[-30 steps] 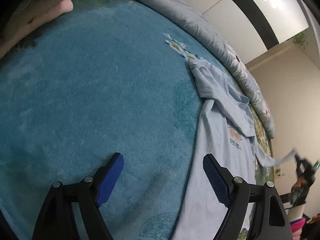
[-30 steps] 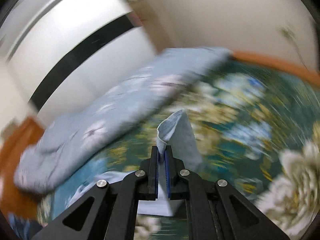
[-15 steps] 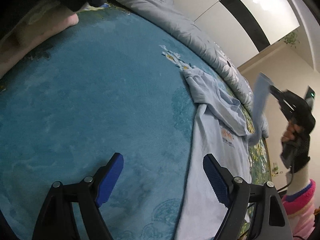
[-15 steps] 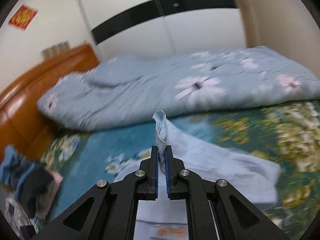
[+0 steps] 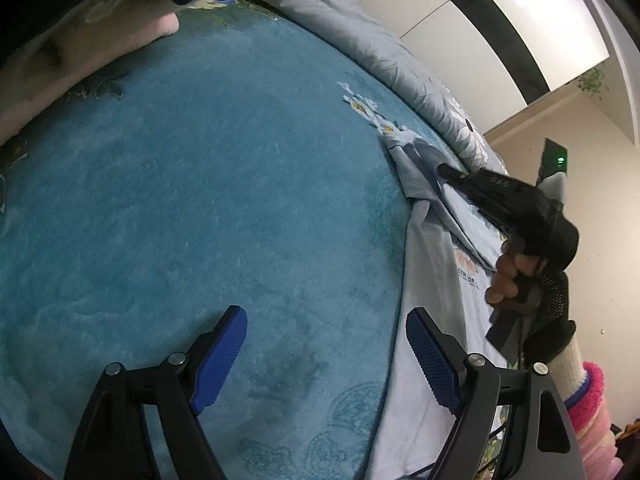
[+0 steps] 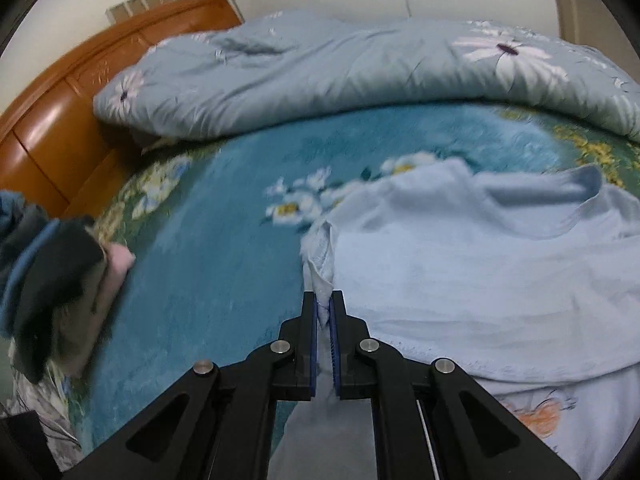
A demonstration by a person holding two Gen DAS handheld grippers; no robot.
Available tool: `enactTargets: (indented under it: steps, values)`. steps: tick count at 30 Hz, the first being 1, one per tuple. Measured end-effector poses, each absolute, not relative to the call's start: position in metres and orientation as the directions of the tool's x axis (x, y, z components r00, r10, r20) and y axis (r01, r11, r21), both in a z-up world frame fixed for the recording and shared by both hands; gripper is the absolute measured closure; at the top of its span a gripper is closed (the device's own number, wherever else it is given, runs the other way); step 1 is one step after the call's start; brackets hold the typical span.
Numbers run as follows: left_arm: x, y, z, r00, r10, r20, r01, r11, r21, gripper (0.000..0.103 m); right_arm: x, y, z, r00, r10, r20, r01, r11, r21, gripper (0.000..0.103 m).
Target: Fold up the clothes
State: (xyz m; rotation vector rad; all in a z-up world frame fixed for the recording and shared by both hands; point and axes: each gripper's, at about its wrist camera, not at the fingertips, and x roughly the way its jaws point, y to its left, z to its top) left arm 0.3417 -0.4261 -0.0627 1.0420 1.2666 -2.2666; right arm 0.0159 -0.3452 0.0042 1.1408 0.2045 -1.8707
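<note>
The middle of the bed (image 5: 208, 200) is bare teal blanket, open to pass over. A rumpled quilt (image 6: 340, 72) blocks the far edge, a clothes pile (image 6: 52, 280) the headboard end, and the pale blue shirt (image 6: 480, 280) the opposite side.

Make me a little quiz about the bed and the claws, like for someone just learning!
1. True or false: the left claw is gripping the shirt.
2. What is the right claw pinching?
A. the flowered quilt
B. a fold of the light blue shirt
C. the pile of dark clothes
3. Fill in: the shirt lies on a fuzzy ____ blanket.

Key:
1. False. Its jaws stand open over the blanket, with nothing between them.
2. B
3. blue
</note>
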Motion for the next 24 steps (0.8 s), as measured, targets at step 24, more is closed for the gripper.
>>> enactTargets:
  steps: [24]
  values:
    - [0.311, -0.342, -0.068, -0.602, 0.211, -0.770, 0.502, -0.650, -0.570, 0.018, 0.013, -0.126, 0.026, -0.129, -0.544, -0.829, 0.658, -0.672, 0.339, 0.063]
